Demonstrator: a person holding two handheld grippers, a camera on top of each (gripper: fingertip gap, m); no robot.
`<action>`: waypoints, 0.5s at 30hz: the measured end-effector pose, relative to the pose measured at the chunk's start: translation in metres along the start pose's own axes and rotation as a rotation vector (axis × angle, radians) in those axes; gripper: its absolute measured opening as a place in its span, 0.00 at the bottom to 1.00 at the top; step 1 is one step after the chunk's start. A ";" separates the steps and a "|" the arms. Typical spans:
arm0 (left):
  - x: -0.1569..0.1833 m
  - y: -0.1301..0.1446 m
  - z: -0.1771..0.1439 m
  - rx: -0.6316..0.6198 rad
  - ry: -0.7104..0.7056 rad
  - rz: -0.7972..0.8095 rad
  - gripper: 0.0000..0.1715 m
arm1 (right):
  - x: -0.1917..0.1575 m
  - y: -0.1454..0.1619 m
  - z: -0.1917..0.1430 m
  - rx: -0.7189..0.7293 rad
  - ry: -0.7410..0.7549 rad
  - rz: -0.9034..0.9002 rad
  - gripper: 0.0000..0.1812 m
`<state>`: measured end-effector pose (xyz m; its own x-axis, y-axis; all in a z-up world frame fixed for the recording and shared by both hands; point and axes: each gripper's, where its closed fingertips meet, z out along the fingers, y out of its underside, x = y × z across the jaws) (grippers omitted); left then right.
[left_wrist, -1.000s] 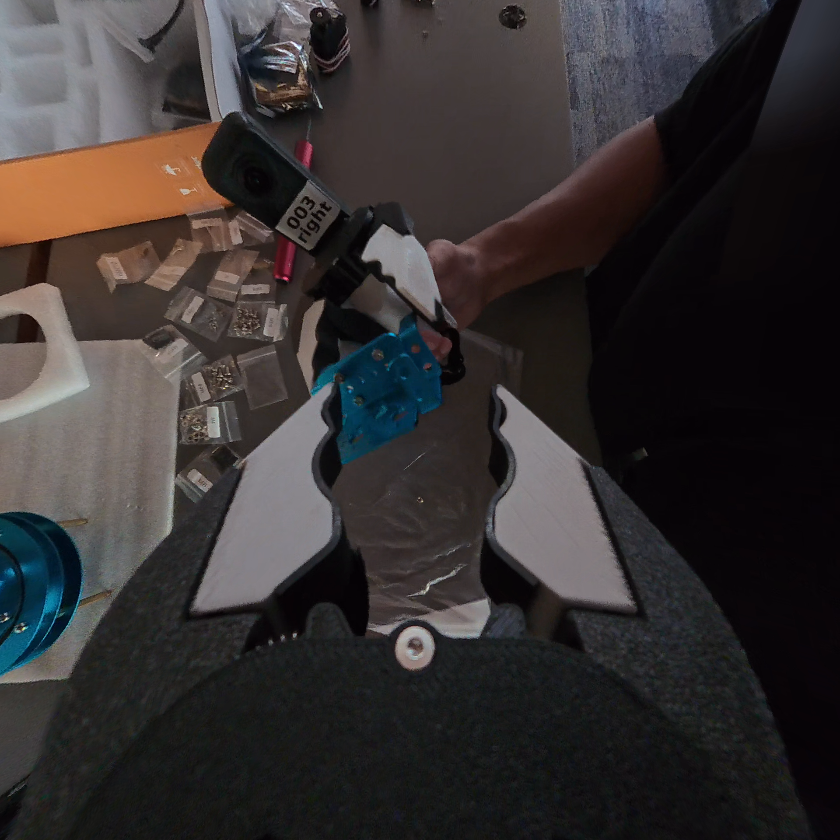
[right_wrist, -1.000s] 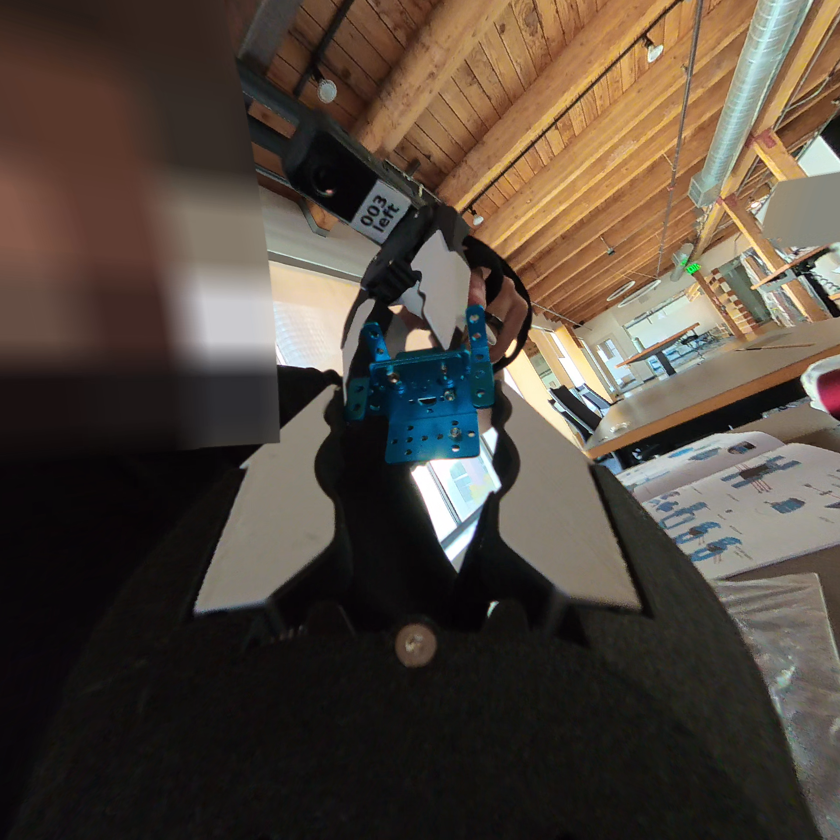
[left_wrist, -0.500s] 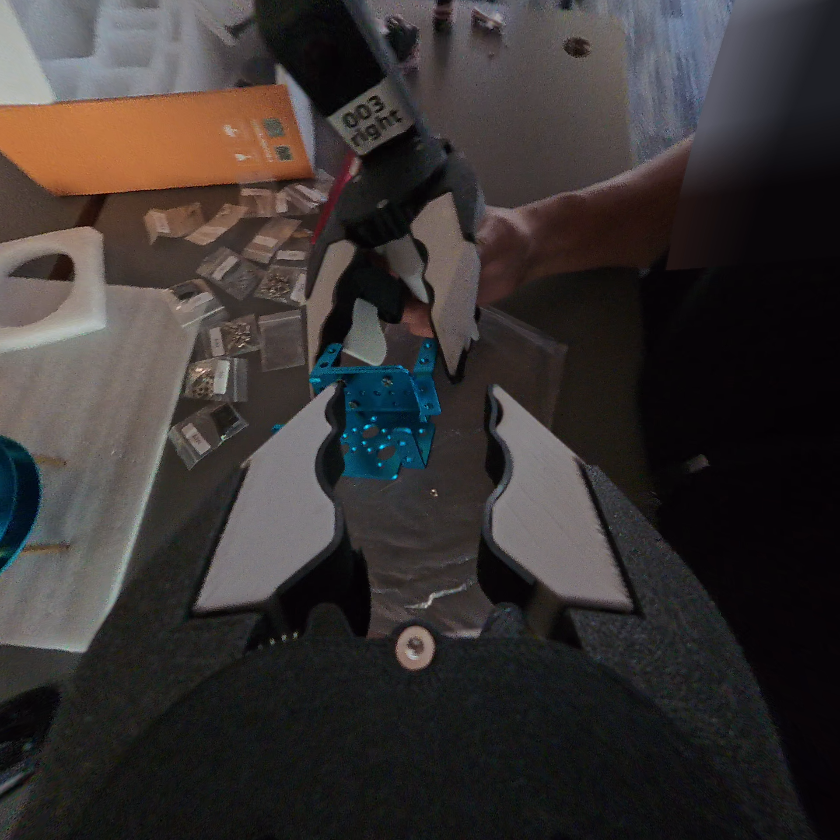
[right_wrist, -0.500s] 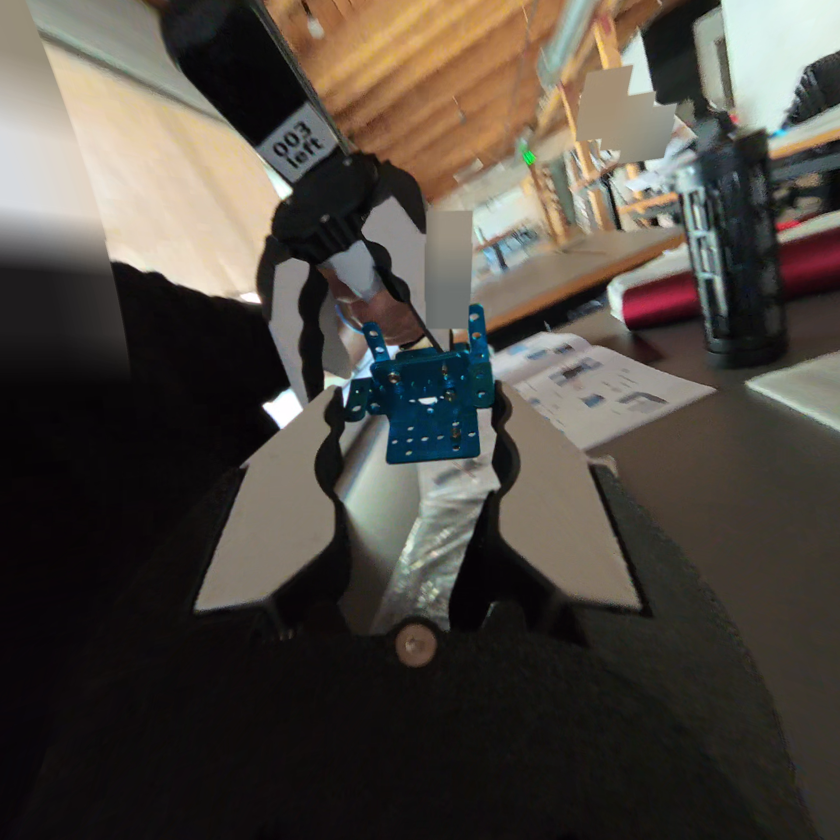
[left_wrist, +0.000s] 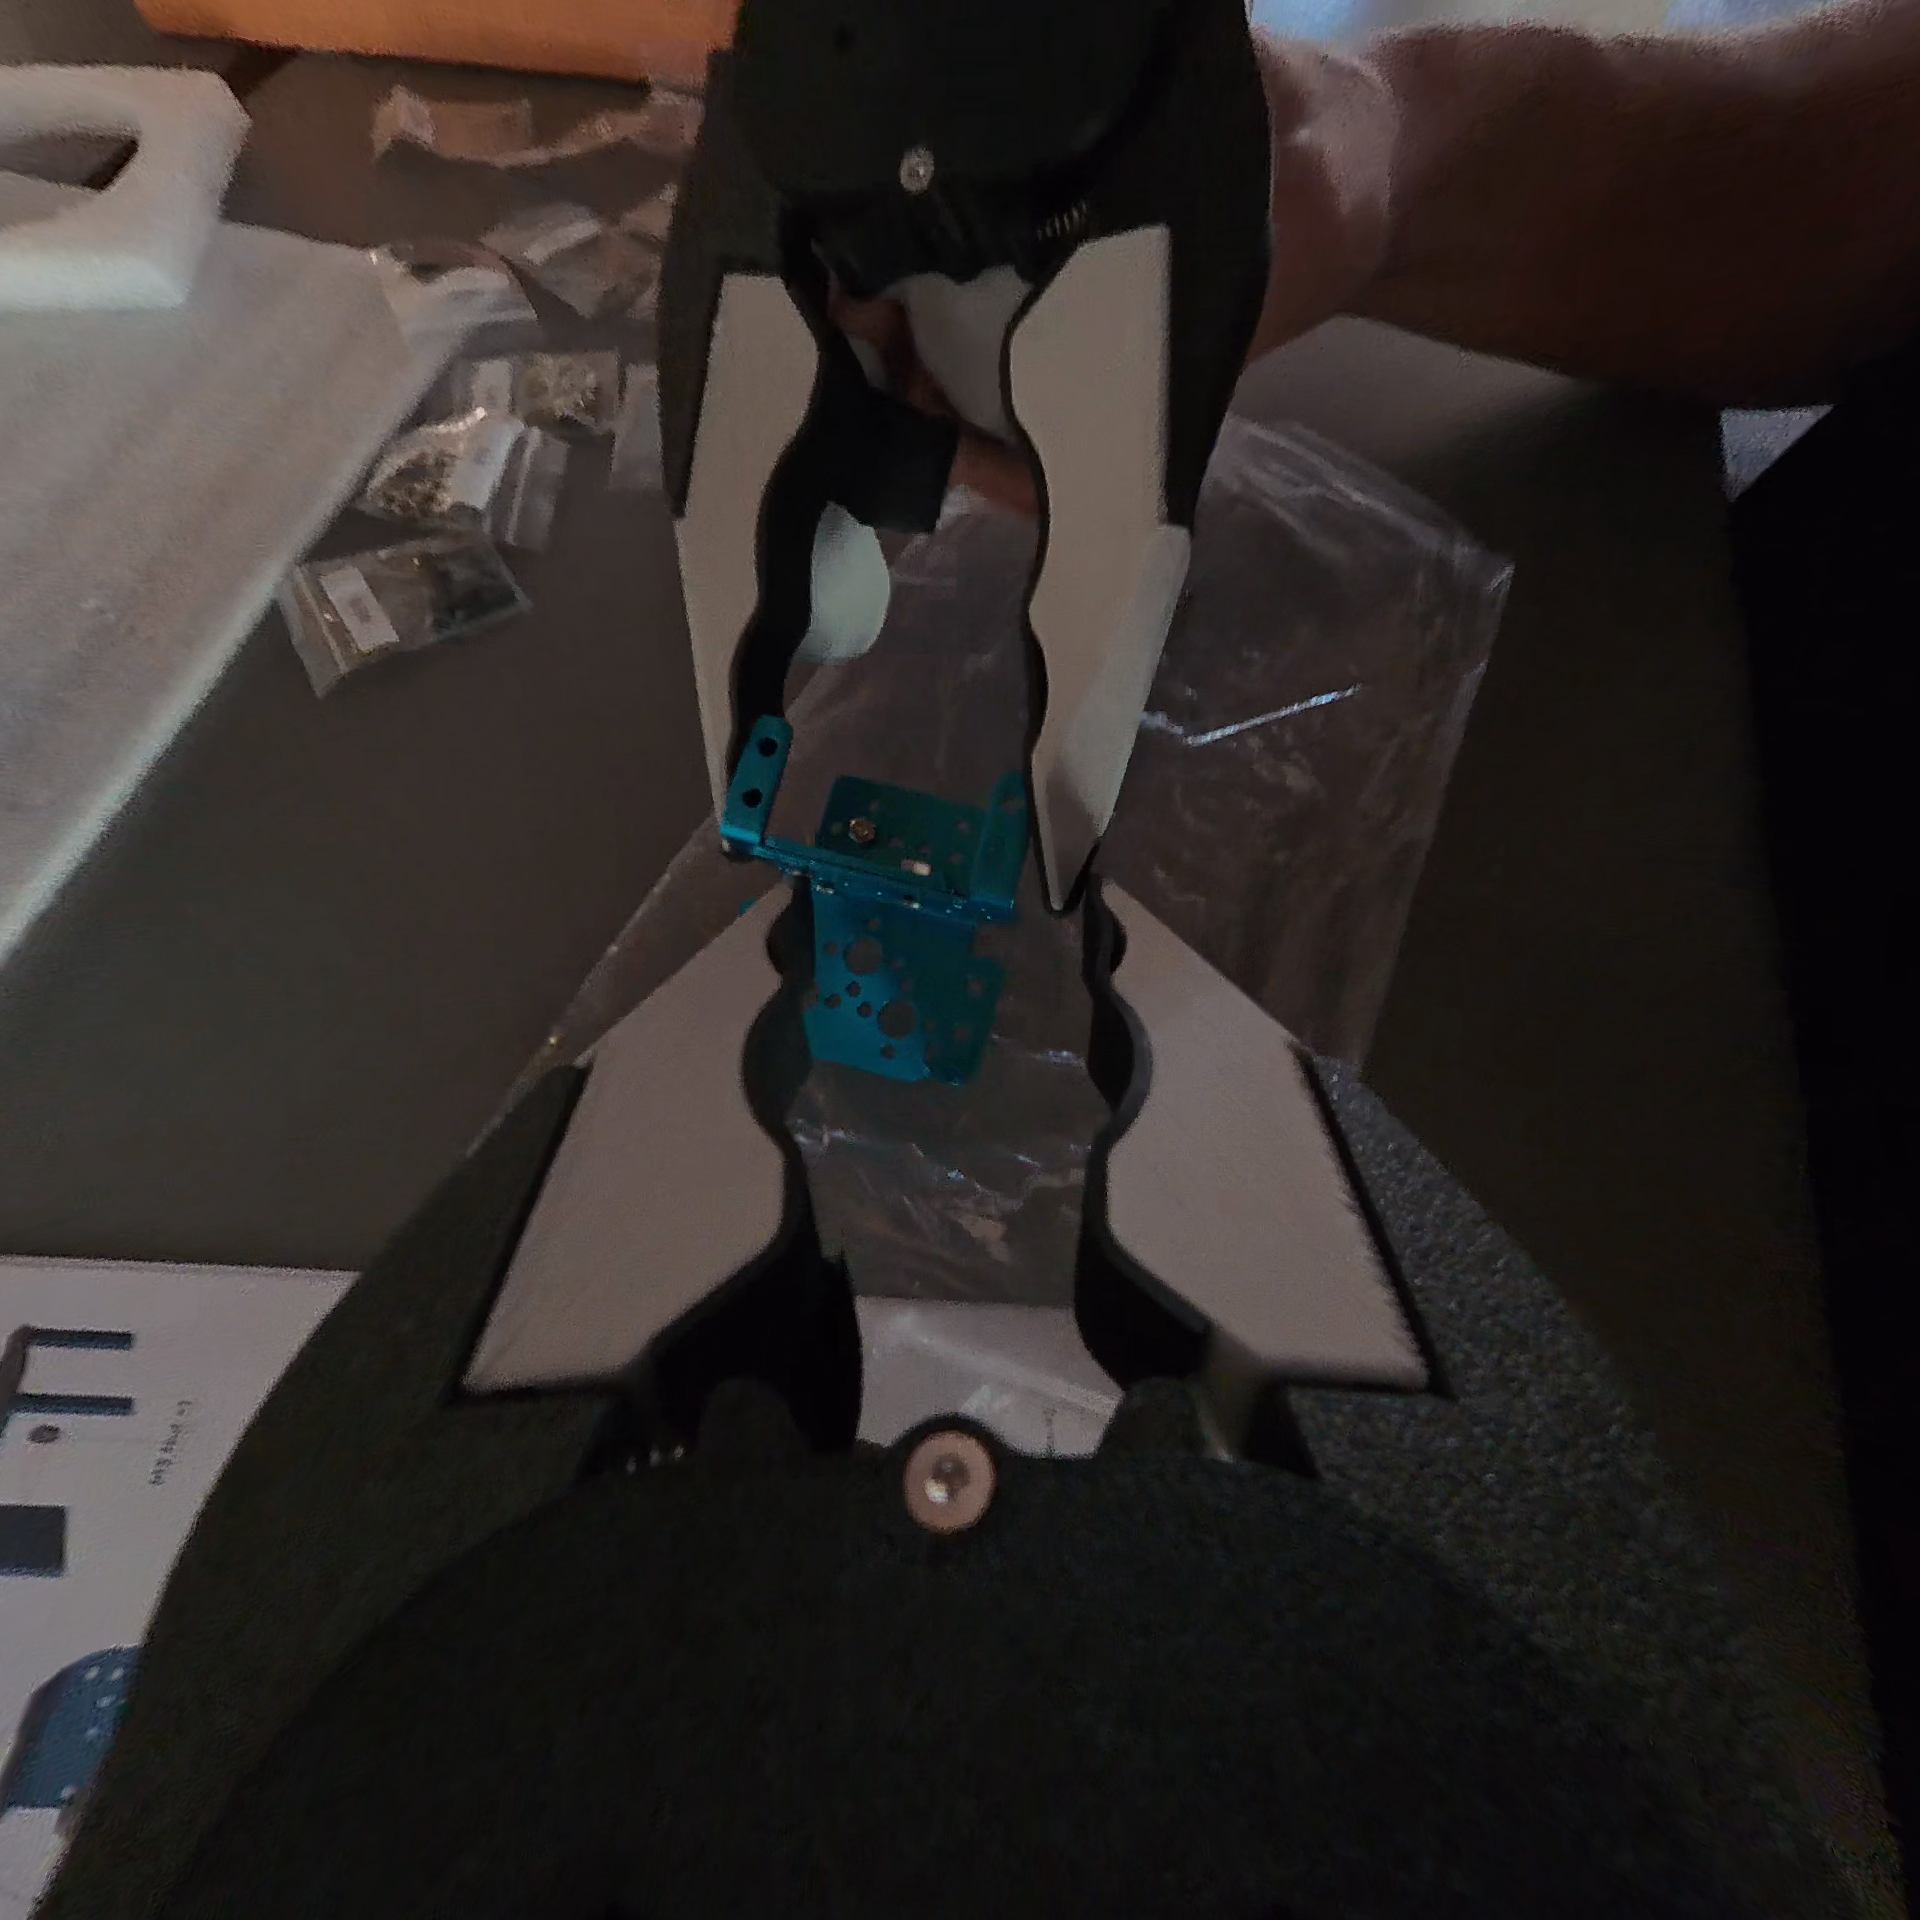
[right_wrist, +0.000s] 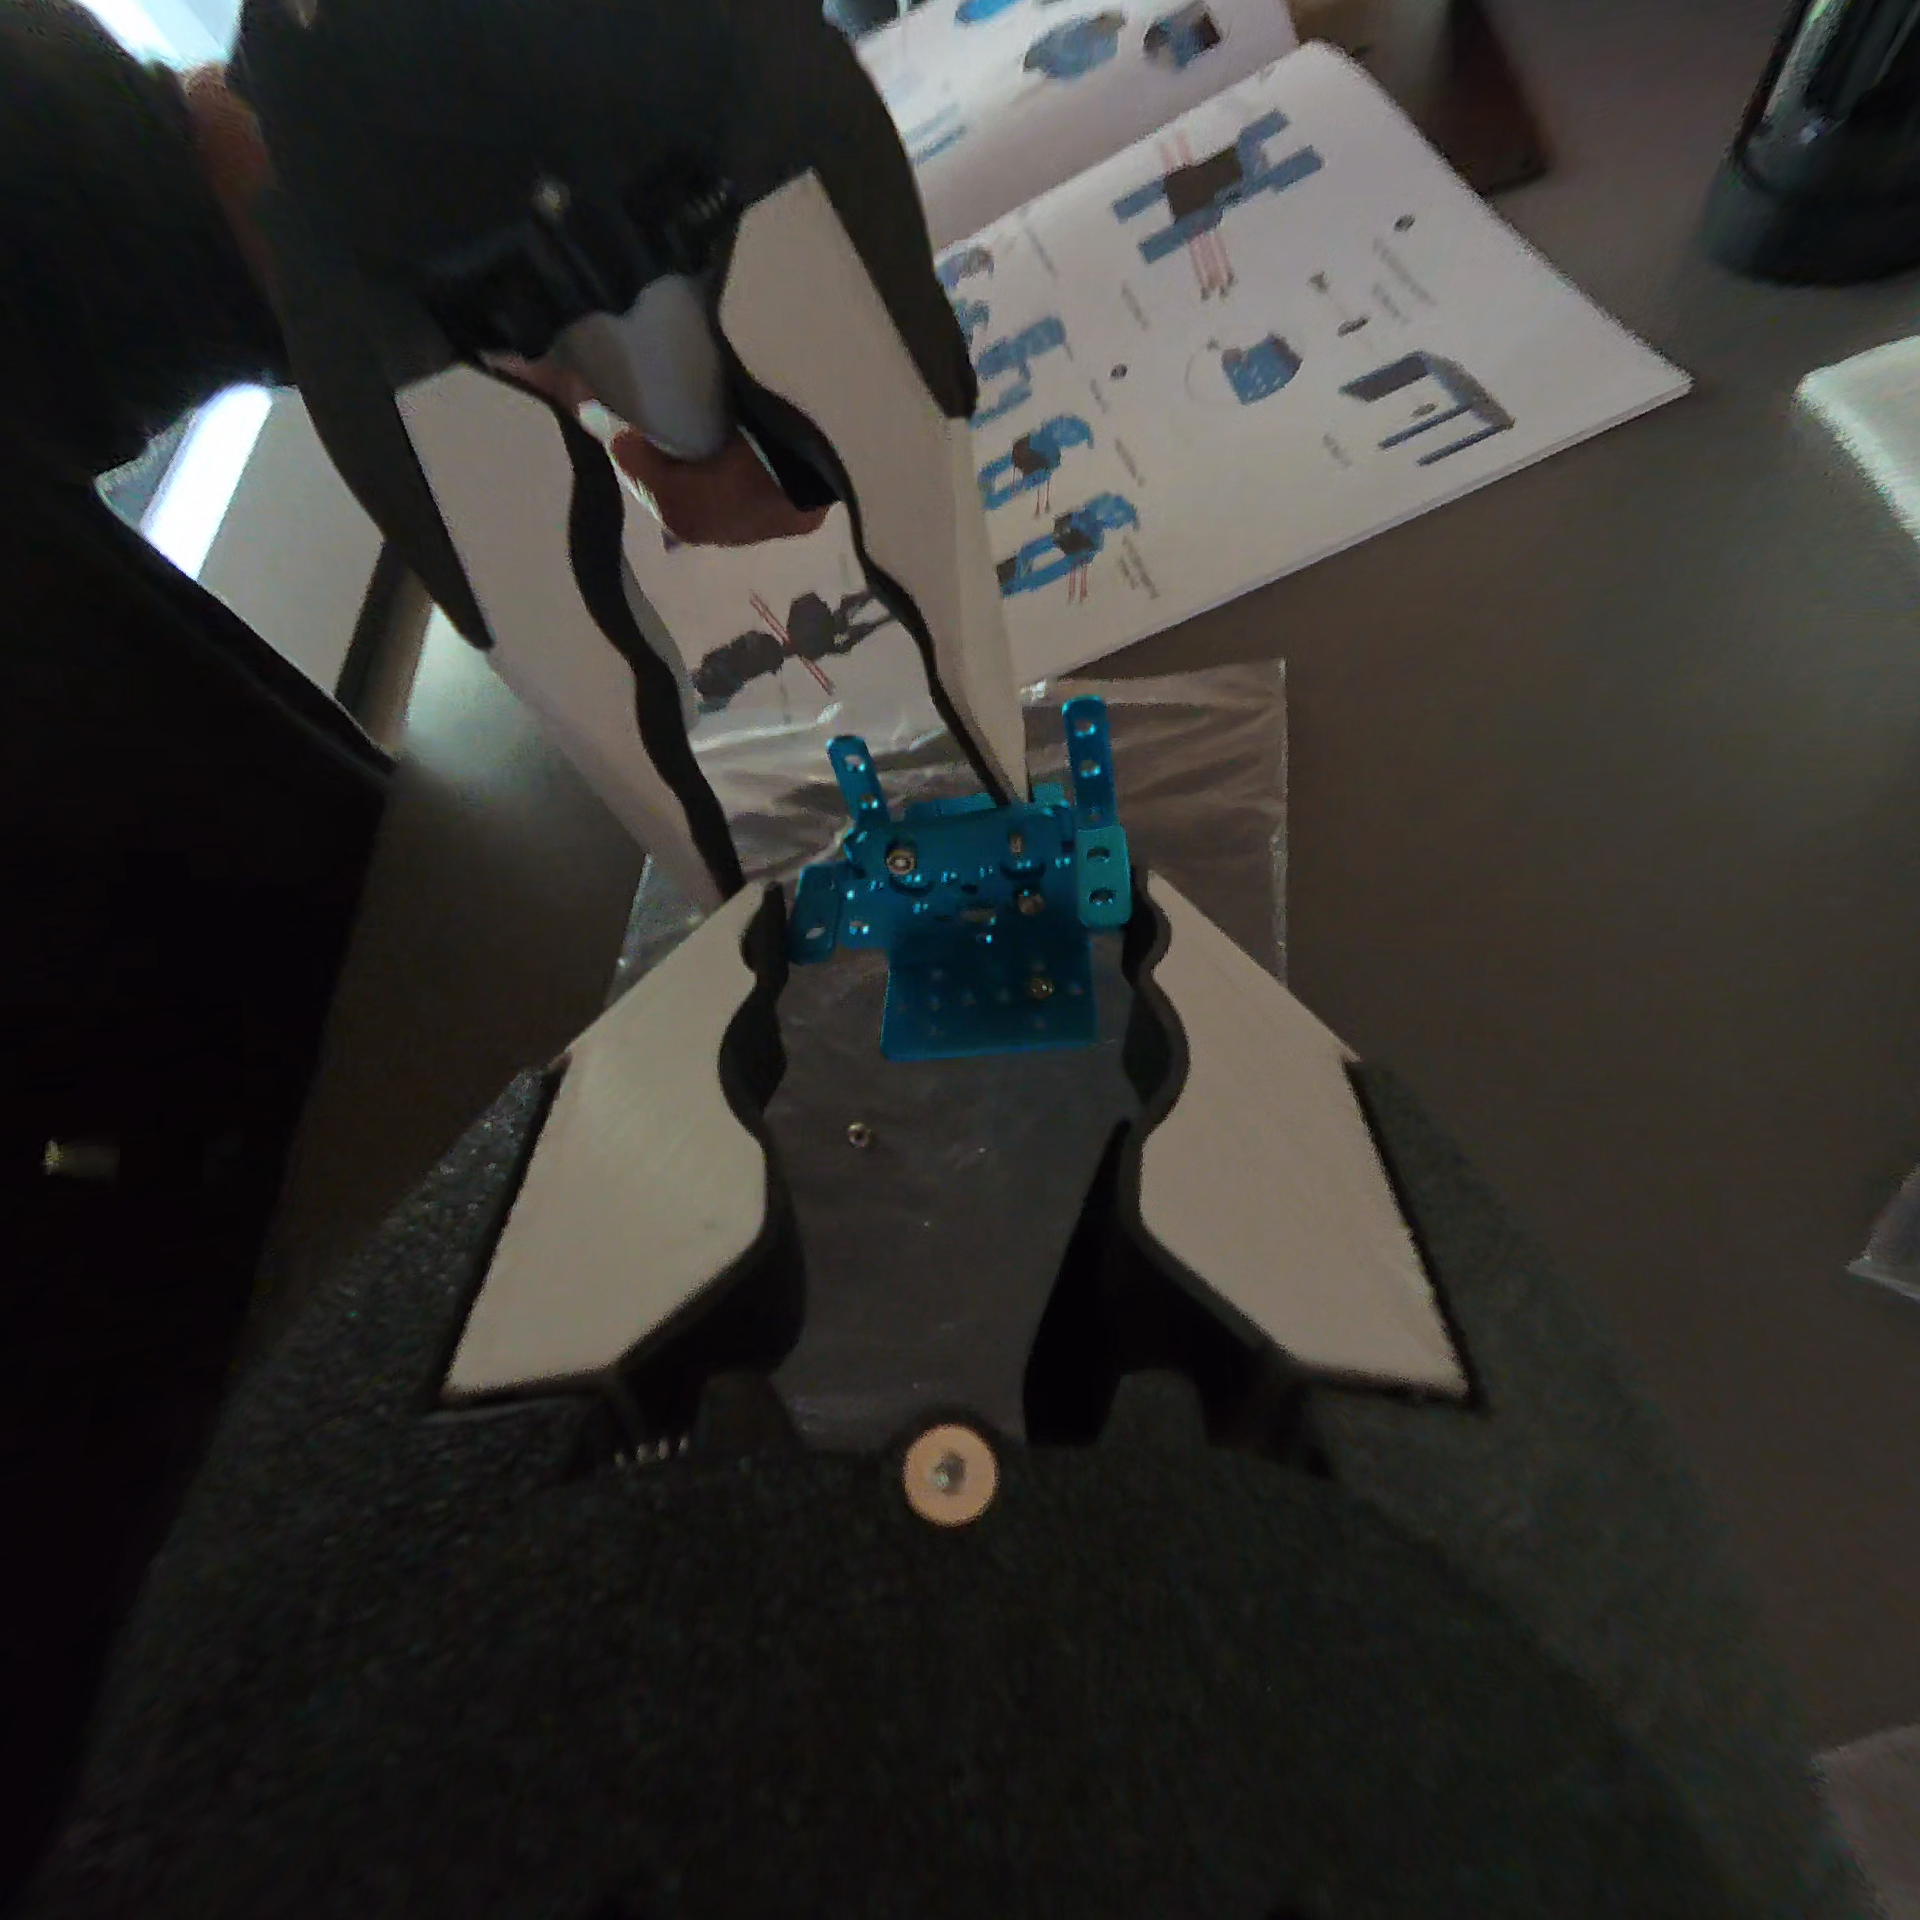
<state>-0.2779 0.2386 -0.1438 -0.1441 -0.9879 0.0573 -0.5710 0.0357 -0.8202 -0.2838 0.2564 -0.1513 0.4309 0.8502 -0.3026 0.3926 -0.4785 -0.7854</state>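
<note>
A blue perforated metal bracket assembly (right_wrist: 977, 935) with small screws sits between the tips of my right gripper (right_wrist: 951, 899), which is shut on its two sides. It hangs just above a clear plastic bag (right_wrist: 1195, 748) on the dark table. In the left wrist view the bracket (left_wrist: 904, 997) lies between the two grippers, which point at each other. My left gripper (left_wrist: 935, 904) is open, its tips beside the bracket's lower plate without gripping it. The right gripper (left_wrist: 899, 862) reaches in from above. The left gripper (right_wrist: 871, 840) has one tip at the bracket's top edge.
An open instruction booklet (right_wrist: 1299, 343) lies behind the bag. Small bags of screws (left_wrist: 416, 592) and a white foam sheet (left_wrist: 156, 468) lie to the left. A loose screw (right_wrist: 855, 1135) rests on the bag. A person's forearm (left_wrist: 1610, 208) crosses the upper right.
Both grippers have swung from pointing up toward the ceiling down to the table. The bracket stayed in the right gripper. The two grippers have come closer, tip to tip.
</note>
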 end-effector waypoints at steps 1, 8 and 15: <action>0.001 0.005 0.002 -0.017 -0.002 0.008 0.30 | 0.000 0.004 0.002 -0.026 -0.002 -0.022 0.36; 0.008 0.021 0.012 -0.066 -0.018 0.050 0.30 | -0.002 0.023 0.011 -0.126 -0.023 -0.106 0.36; 0.008 0.019 0.016 -0.061 -0.034 0.076 0.31 | 0.000 0.024 0.007 -0.107 -0.010 -0.123 0.36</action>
<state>-0.2769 0.2286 -0.1686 -0.1619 -0.9865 -0.0239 -0.6078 0.1187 -0.7851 -0.2803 0.2470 -0.1741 0.3661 0.9057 -0.2137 0.5262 -0.3909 -0.7552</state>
